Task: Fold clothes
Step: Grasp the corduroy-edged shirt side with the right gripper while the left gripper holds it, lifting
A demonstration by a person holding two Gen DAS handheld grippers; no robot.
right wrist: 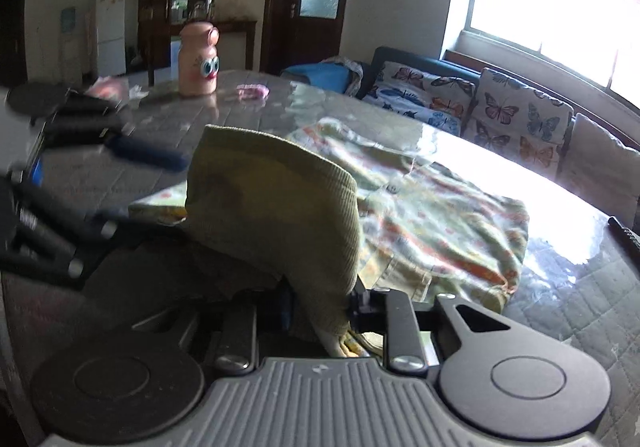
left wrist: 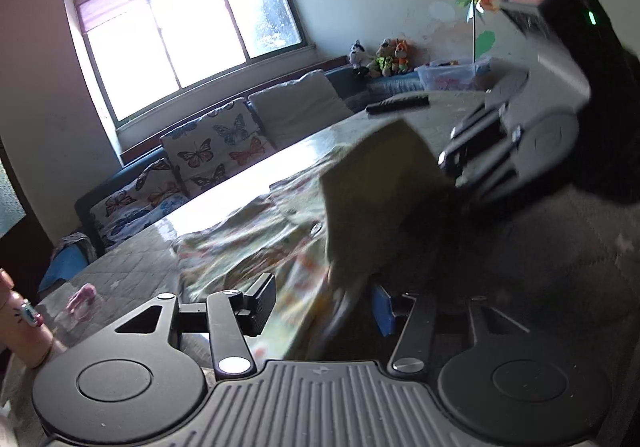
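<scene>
Right claw (right wrist: 320,311) clamped on garment (right wrist: 280,207)

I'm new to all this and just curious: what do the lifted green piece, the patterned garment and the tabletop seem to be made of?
Green piece: looks like ribbed knit cloth, matte; fine parallel ridges show, and it bends softly.
Patterned garment: probably thin woven cotton with a printed pattern; it lies in soft wrinkles.
Tabletop: a quilted-looking cover under something glossy, perhaps clear plastic or glass; it mirrors the window.
</scene>
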